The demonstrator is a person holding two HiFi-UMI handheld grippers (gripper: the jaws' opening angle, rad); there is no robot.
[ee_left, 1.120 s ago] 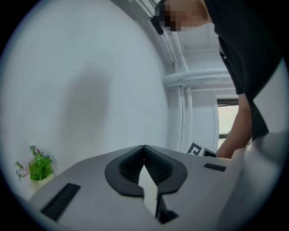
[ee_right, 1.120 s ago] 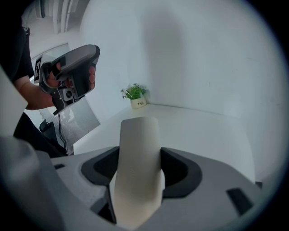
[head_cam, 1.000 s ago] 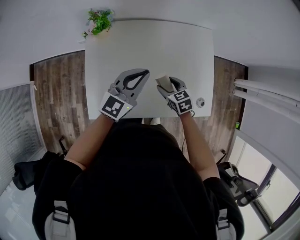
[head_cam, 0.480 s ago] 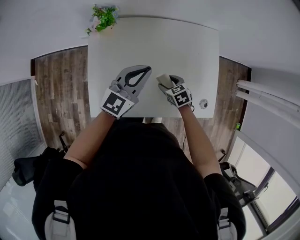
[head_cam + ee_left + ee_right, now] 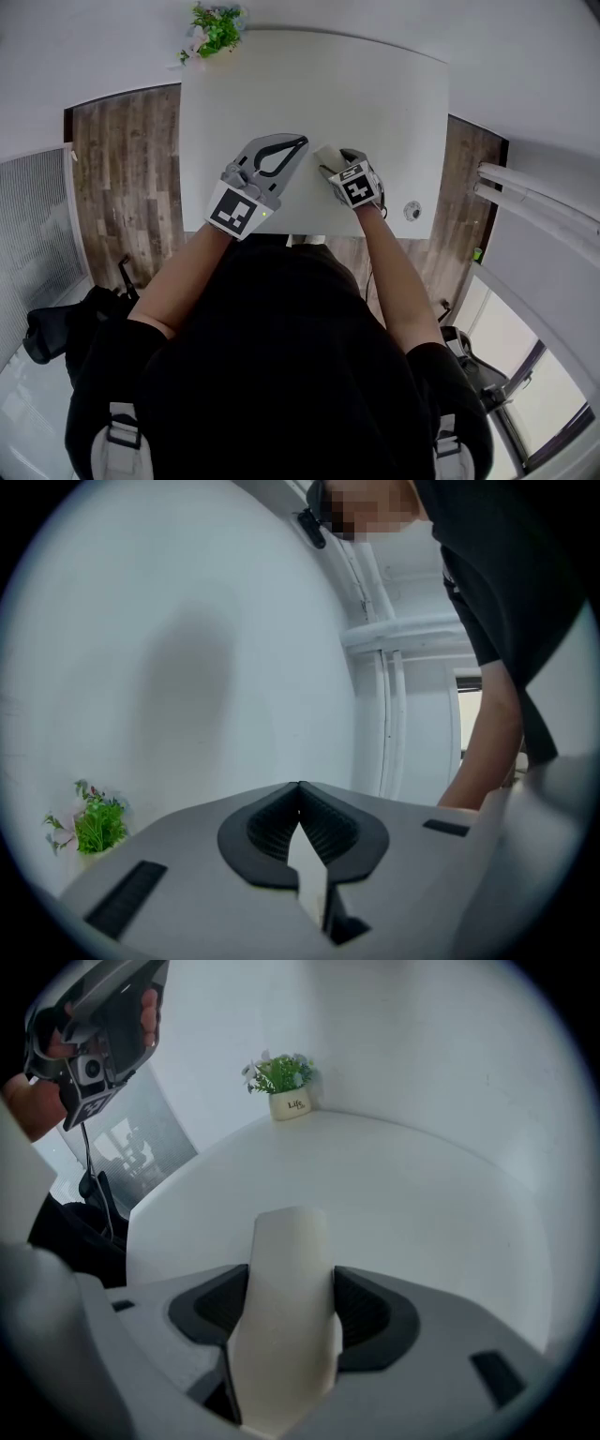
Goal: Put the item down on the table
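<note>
A pale cream, smooth, elongated item (image 5: 287, 1241) is clamped between the jaws of my right gripper (image 5: 289, 1309) and juts out past the dark pads. From the head view, the right gripper (image 5: 330, 164) holds the item (image 5: 325, 155) over the near half of the white table (image 5: 375, 94). Whether the item touches the tabletop cannot be told. My left gripper (image 5: 298, 143) hovers just to its left, shut with nothing in it. Its tips meet in the left gripper view (image 5: 300, 786).
A small potted plant (image 5: 214, 28) stands at the table's far left corner, also in the right gripper view (image 5: 281, 1077). A round grommet (image 5: 412, 211) sits near the front right corner. Wood floor (image 5: 122, 169) flanks the table, and white walls are behind it.
My right gripper, still holding the item, has shifted a little farther in over the table. The left gripper has barely moved. The head camera has drifted slightly.
</note>
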